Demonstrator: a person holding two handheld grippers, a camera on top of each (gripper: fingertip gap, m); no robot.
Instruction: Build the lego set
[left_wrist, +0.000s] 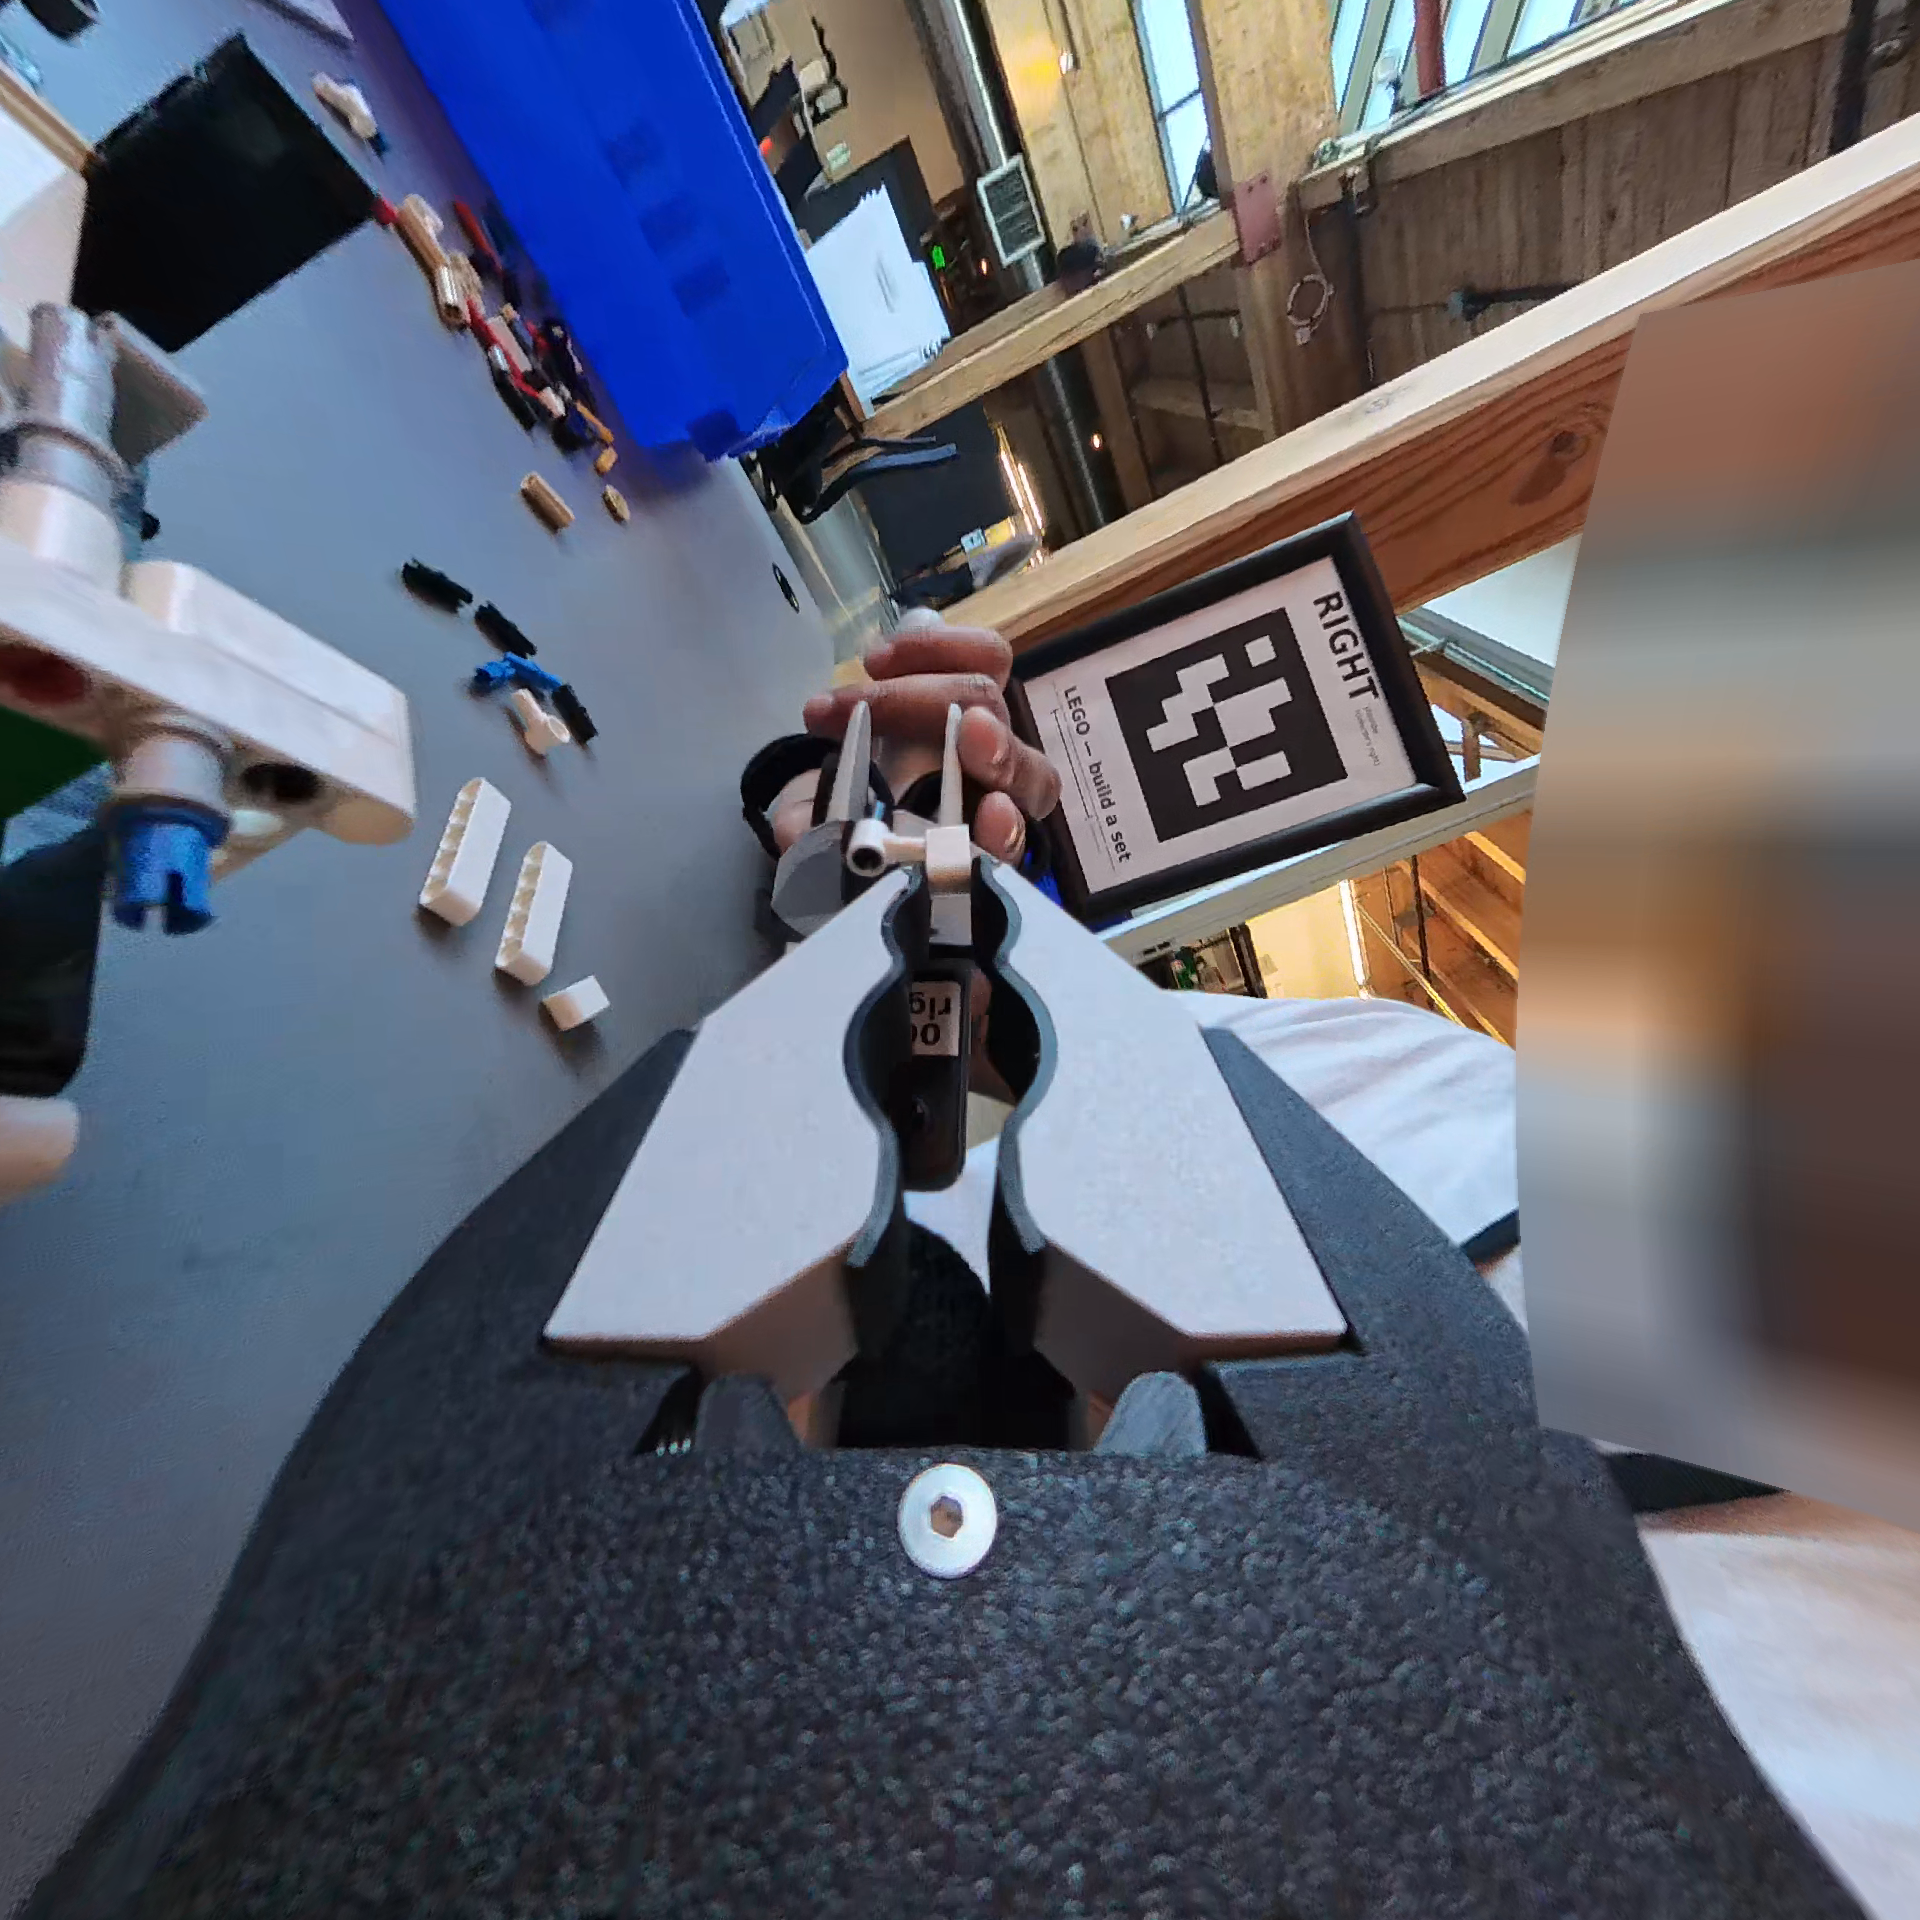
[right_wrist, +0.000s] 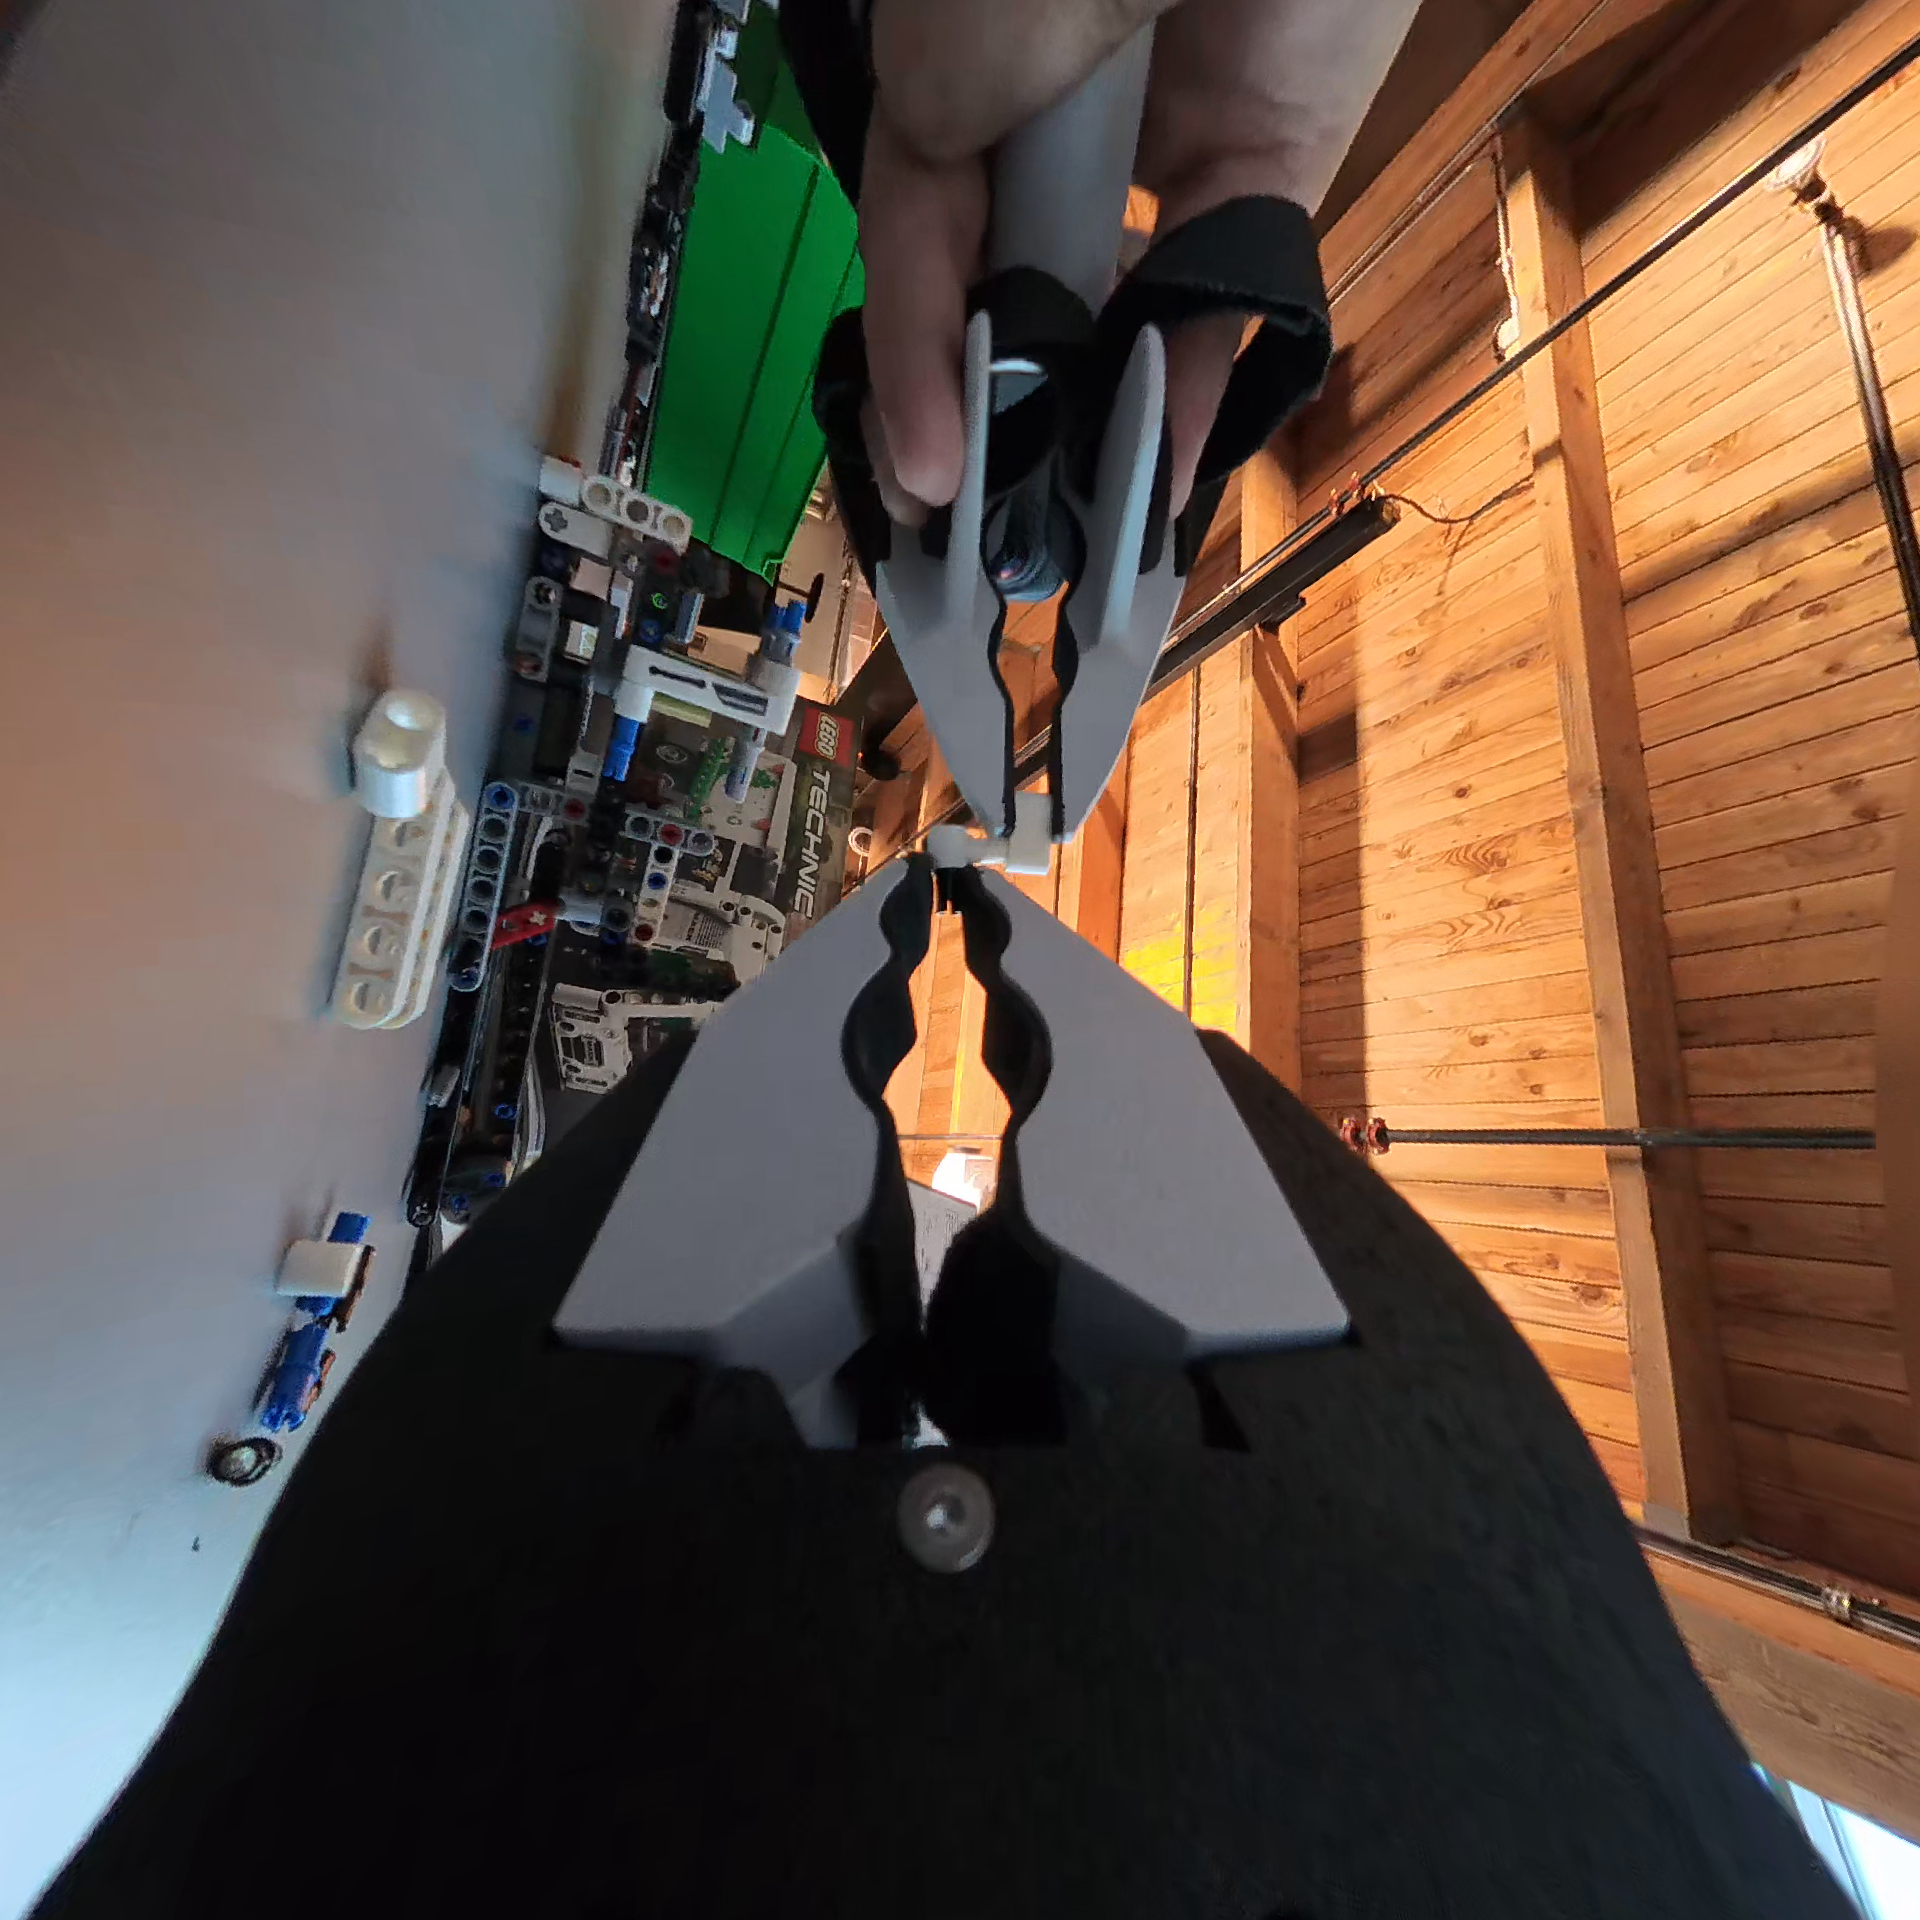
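My two grippers meet tip to tip above the table's edge. My left gripper is shut on a small white lego piece, which also shows in the right wrist view. My right gripper is shut on a small white connector with a round hole. A thin white pin joins the two pieces. The left gripper comes from the top in the right wrist view, held by a hand. The right gripper faces the left wrist camera, with a hand behind it.
On the dark table lie two white beams, a short white piece and several small pins. A blue bin, a black box, a framed marker card and the lego box stand around. A white beam stack lies nearby.
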